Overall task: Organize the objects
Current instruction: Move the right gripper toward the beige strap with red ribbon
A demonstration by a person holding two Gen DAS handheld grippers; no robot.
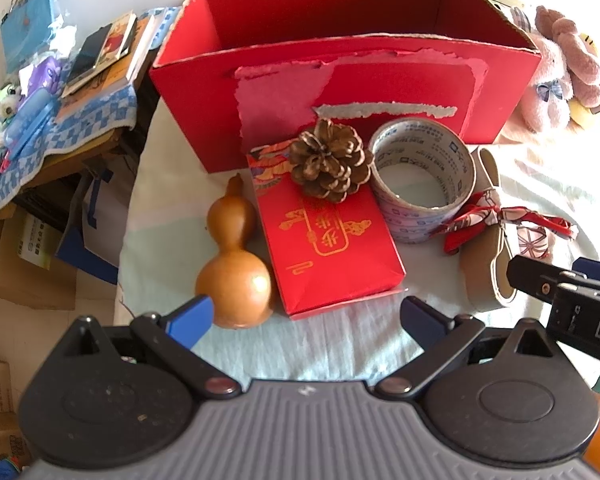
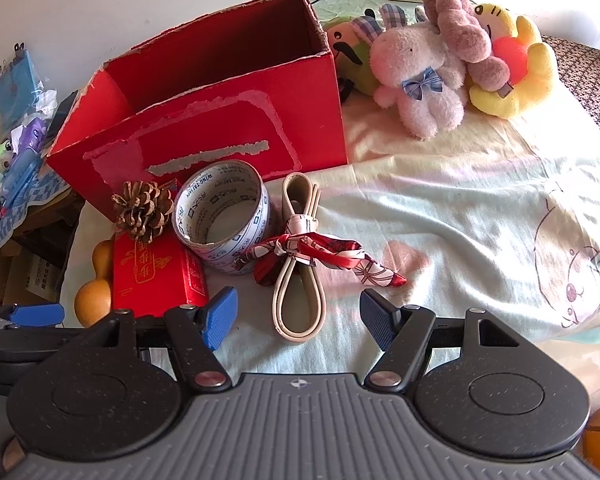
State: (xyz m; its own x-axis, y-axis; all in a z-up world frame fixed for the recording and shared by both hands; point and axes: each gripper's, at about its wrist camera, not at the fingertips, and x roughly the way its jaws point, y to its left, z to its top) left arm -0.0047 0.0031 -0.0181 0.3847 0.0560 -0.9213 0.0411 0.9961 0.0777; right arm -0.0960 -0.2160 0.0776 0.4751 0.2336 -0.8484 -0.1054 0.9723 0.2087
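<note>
left gripper (image 1: pixel 306 318): jaws spread wide, nothing held between them. The blue pads (image 1: pixel 192 320) are seen low over the pale sheet (image 1: pixel 340 344); the left pad looks right up against the base of the gourd (image 1: pixel 234 264), though actual contact can't be told for sure.

right gripper (image 2: pixel 298 318): also wide open and empty. It is hung just above the sheet with the near loop of the folded belt (image 2: pixel 298 300) lying between the two pads, not touched by either as far as can be seen.

red box (image 1: pixel 340 80): big open-top cardboard one, stood upright at the back, torn patches on its front. Nothing can be seen inside from these angles.

gourd: laid on the sheet at the left edge, right beside the red packet (image 1: pixel 324 240).

red packet: flat with gold print, set in front of the box, its far end tucked under the pine cone (image 1: pixel 332 160).

pine cone: sat on the packet's top end, close to the box front, touching or nearly touching the tape roll (image 1: pixel 424 180).

tape roll: printed packing tape, tilted with its hole open to the cameras, just right of the cone.

belt: beige, doubled over, tied round the middle with a red patterned scarf (image 2: pixel 320 252); its far end is leaned near the box.

plush toys (image 2: pixel 440 64): piled to the right of the box, well apart from both tools.
</note>
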